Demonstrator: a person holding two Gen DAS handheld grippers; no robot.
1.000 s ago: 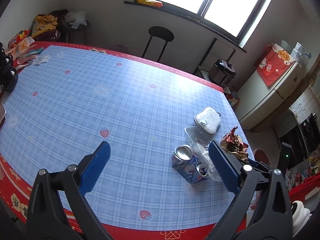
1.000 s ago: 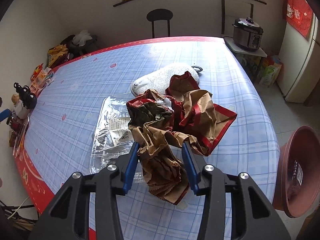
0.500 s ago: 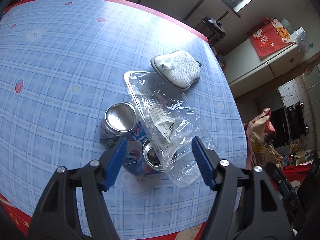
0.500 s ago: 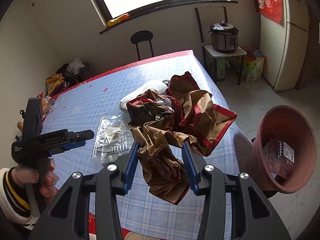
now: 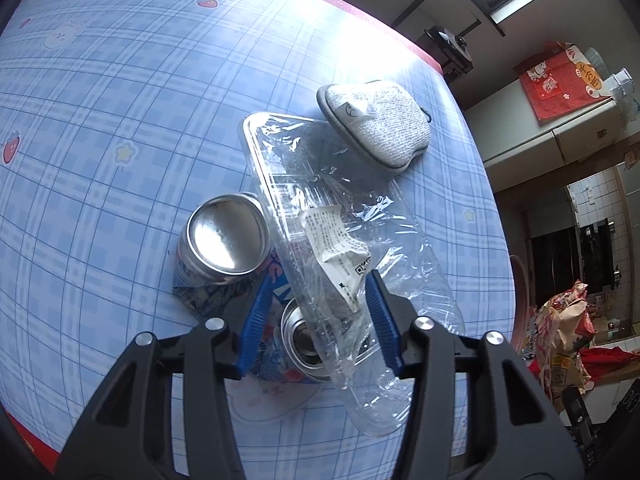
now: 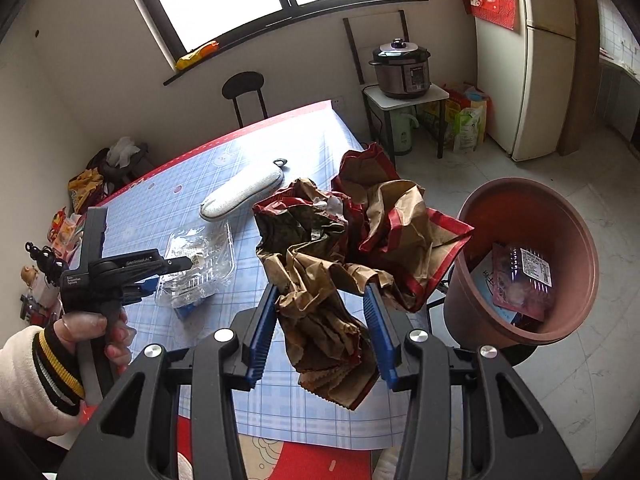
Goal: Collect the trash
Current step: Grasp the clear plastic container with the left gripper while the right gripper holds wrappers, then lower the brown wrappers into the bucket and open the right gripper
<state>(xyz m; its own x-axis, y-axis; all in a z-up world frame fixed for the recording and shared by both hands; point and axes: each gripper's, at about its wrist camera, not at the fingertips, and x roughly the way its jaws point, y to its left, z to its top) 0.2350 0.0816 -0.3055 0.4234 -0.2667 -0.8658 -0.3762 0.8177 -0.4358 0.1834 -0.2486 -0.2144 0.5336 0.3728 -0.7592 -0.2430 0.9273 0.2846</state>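
The left gripper [image 5: 318, 318] has just been closing its jaws around the near end of the clear plastic tray [image 5: 336, 232]; whether the blue pads are pressing the tray yet I cannot tell. A crushed drink can [image 5: 224, 240] lies touching the tray's left edge, and a 2nd can end [image 5: 300, 336] sits between the jaws too, under the tray rim. The grey pouch [image 5: 376, 120] rests at the tray's far corner, touching it.

The tray looks thin, light and springy, so it will likely buckle and slip under a hard pinch. A hold on the stiffer rolled rim, clear of the can, seems safest; the loose film and paper label [image 5: 336, 240] on top may peel off if grabbed alone.

The right gripper [image 6: 326, 330] pinches a crumpled brown and red paper bag [image 6: 352, 240], held in the air beyond the tray, between it and the brown bin [image 6: 520, 256] standing on the floor off the table [image 6: 280, 140] edge. The bag is light, soft and bulky, so the pinch on its bunched neck should hold.
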